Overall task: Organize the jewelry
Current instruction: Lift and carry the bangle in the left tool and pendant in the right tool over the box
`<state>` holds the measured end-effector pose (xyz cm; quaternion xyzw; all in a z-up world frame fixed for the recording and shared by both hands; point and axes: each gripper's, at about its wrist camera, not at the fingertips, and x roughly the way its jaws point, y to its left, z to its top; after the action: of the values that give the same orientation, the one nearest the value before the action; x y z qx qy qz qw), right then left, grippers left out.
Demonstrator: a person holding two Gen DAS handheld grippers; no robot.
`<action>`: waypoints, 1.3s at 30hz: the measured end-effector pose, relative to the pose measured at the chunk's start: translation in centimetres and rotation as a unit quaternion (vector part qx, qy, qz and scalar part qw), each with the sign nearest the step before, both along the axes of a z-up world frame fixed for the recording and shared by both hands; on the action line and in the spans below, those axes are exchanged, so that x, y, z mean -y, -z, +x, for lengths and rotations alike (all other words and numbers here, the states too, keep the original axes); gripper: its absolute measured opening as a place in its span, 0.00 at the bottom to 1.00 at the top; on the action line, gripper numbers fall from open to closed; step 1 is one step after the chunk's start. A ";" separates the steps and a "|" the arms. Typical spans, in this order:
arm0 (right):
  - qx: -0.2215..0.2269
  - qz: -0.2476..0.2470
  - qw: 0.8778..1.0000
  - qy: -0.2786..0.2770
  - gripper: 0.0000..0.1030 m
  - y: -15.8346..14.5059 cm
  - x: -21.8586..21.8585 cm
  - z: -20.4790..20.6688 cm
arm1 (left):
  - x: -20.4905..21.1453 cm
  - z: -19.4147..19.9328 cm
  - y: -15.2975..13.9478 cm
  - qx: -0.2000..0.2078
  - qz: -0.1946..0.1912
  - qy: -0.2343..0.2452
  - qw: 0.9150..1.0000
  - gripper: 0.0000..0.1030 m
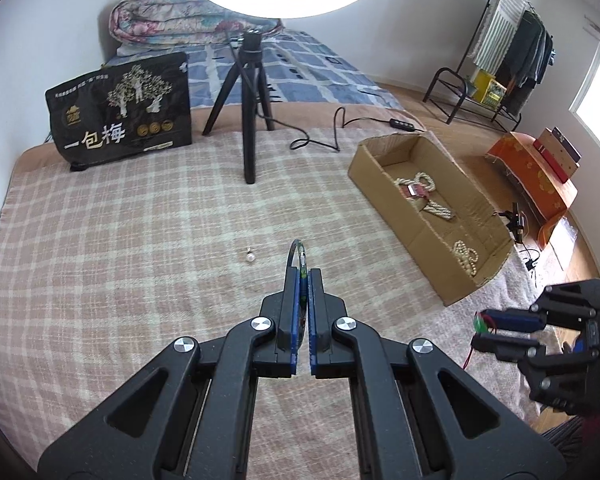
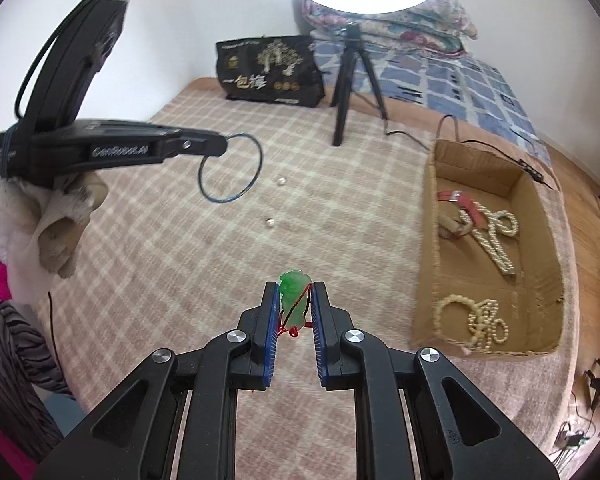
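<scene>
At the lower centre of the frame the left gripper (image 1: 303, 276) has its jaws closed on a thin dark ring (image 1: 296, 249) that sticks up past the tips, above a plaid blanket (image 1: 120, 240). A small pearl (image 1: 251, 256) lies on the blanket just left of the ring. A cardboard box (image 1: 384, 152) with pearl strings (image 1: 466, 256) sits at centre right, a tripod (image 1: 249, 108) stands at upper centre, a black bag (image 1: 120, 106) at upper left, and the right gripper (image 1: 485, 326) shows at the lower right edge, something green at its tips.

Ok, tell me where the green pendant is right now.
The green pendant is clamped between the right gripper fingers above the plaid blanket, left of the cardboard box in the right wrist view.
</scene>
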<state>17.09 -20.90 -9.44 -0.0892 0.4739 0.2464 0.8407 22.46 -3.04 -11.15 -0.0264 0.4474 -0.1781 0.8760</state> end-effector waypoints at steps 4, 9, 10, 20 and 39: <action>0.010 0.005 1.000 0.027 0.13 -0.8 2.2 0.7 | 1.5 0.1 -0.8 0.008 -0.005 0.011 1.000 0.01; 0.019 0.007 0.998 0.054 0.13 -1.5 4.7 1.7 | 3.6 0.3 -1.5 0.015 -0.014 0.029 0.999 0.01; 0.020 0.007 0.998 0.057 0.13 -1.6 5.1 1.9 | 4.2 0.4 -1.7 0.017 -0.015 0.033 0.999 0.01; 0.026 0.001 0.994 0.104 0.13 -1.8 9.6 3.8 | 9.4 2.1 -3.1 0.027 -0.033 0.066 0.997 0.01; 0.009 -0.016 0.987 0.162 0.13 0.3 16.0 6.1 | 17.7 5.1 -0.5 -0.001 -0.042 0.090 0.995 0.01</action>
<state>23.15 -36.88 -9.78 -0.0272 0.4783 0.0982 0.8723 27.52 -20.73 -10.68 -0.0227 0.4413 -0.2750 0.8539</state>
